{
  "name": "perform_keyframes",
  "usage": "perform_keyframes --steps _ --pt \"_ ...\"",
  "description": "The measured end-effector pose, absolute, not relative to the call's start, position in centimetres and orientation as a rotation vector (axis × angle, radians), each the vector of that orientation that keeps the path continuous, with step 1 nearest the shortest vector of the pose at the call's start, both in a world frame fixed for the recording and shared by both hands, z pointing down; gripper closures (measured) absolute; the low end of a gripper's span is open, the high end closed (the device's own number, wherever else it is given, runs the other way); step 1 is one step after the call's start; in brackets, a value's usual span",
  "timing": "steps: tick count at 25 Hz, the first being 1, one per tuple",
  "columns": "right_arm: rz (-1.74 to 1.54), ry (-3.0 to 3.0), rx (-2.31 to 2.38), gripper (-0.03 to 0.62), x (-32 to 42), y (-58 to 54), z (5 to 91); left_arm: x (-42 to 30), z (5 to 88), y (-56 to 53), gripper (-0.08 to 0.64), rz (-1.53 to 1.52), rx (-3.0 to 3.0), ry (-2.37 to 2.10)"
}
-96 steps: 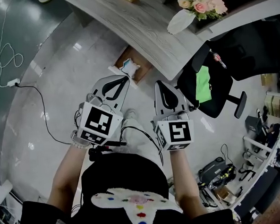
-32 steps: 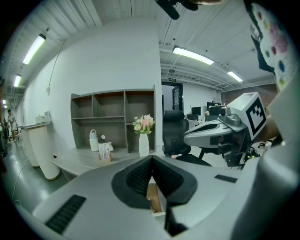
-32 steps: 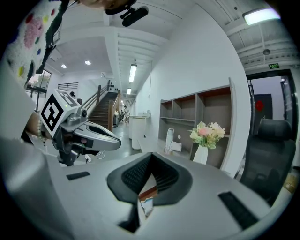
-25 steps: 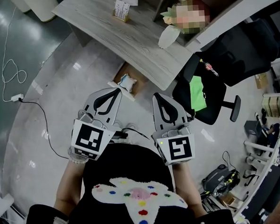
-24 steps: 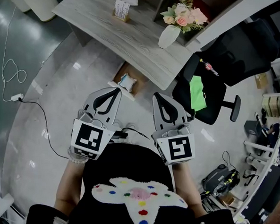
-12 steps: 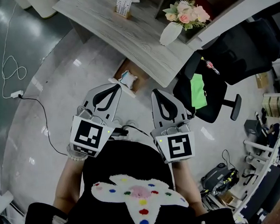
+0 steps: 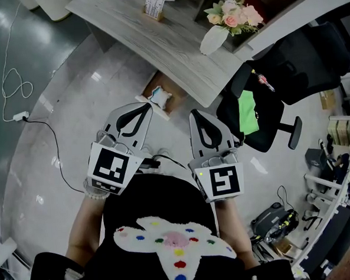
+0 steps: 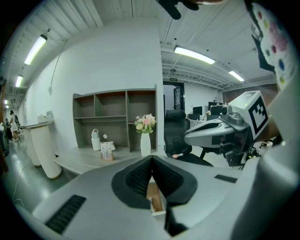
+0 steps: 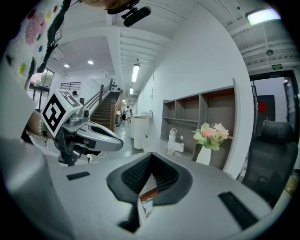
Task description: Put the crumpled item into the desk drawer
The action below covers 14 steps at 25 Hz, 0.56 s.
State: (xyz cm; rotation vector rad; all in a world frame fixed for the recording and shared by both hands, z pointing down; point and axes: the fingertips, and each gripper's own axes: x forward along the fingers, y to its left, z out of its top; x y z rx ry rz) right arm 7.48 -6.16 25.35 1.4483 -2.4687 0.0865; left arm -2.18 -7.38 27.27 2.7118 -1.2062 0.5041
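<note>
Two grippers are held side by side above the pale floor (image 7: 67, 119), both pointing toward the grey desk (image 7: 151, 37). The left gripper (image 7: 143, 107) has its jaws pressed together with nothing between them — the right gripper (image 7: 198, 113) likewise, closed and empty. The crumpled item (image 7: 159, 97), white with a touch of blue, lies in the open drawer (image 7: 173, 89) under the desk's near edge, just ahead of the left gripper's tips. A vase of flowers (image 7: 213, 39) stands on the desk, with a black chair (image 7: 267, 104) beside it.

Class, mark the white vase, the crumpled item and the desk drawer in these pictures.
white vase (image 7: 214, 39), head view, middle of its body.
crumpled item (image 7: 159, 96), head view, its centre.
desk drawer (image 7: 174, 97), head view, bare brown inside.
</note>
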Motion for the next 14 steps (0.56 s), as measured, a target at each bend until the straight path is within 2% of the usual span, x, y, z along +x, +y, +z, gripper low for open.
perform_keyframes --steps 14 --pt "0.102 -2.449 1.435 0.589 7.85 -5.79 26.19 -2.38 27.46 -7.31 0.548 0.504 2.701 -1.218"
